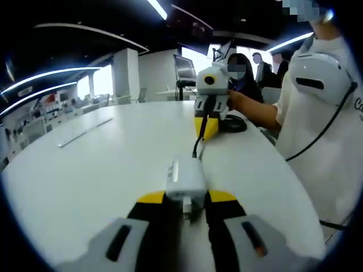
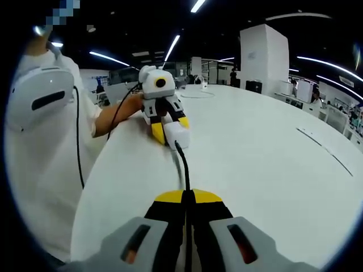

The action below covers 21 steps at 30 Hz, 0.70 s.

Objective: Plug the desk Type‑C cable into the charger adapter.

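In the left gripper view, the left tongs (image 1: 187,198) are clamped on the white charger adapter (image 1: 184,178), which sits just above the white table (image 1: 102,170). A dark Type-C cable (image 1: 198,144) runs from the adapter's far end to the right tongs (image 1: 205,126), held by a person's hand (image 1: 235,101). In the right gripper view, the right tongs (image 2: 188,196) are pressed together on the cable (image 2: 184,167), which leads to the adapter (image 2: 177,135) in the left tongs (image 2: 169,129). The plug seems to sit in the adapter.
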Available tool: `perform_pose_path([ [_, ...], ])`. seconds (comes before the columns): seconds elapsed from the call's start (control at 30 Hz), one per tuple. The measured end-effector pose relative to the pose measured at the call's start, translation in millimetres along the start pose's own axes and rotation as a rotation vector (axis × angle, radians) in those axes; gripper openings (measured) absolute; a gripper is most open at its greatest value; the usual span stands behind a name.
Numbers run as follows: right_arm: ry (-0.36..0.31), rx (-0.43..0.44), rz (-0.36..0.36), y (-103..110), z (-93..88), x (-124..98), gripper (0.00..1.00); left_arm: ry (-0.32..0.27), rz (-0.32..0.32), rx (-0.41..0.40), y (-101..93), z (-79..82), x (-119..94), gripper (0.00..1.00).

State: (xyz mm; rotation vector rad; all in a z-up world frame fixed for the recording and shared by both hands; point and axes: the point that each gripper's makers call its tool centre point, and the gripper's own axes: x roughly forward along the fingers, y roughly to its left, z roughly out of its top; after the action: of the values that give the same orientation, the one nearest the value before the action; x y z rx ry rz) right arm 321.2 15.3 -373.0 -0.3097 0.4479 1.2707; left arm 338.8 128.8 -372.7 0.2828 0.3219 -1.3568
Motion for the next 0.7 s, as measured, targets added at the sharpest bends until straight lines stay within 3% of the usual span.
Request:
perform_pose_path([
  [0.7, -0.005, 0.031, 0.023, 1.0, -0.2, -1.4, 0.03, -0.006, -0.003, 0.017, -1.7, 0.6, 0.2, 0.26],
])
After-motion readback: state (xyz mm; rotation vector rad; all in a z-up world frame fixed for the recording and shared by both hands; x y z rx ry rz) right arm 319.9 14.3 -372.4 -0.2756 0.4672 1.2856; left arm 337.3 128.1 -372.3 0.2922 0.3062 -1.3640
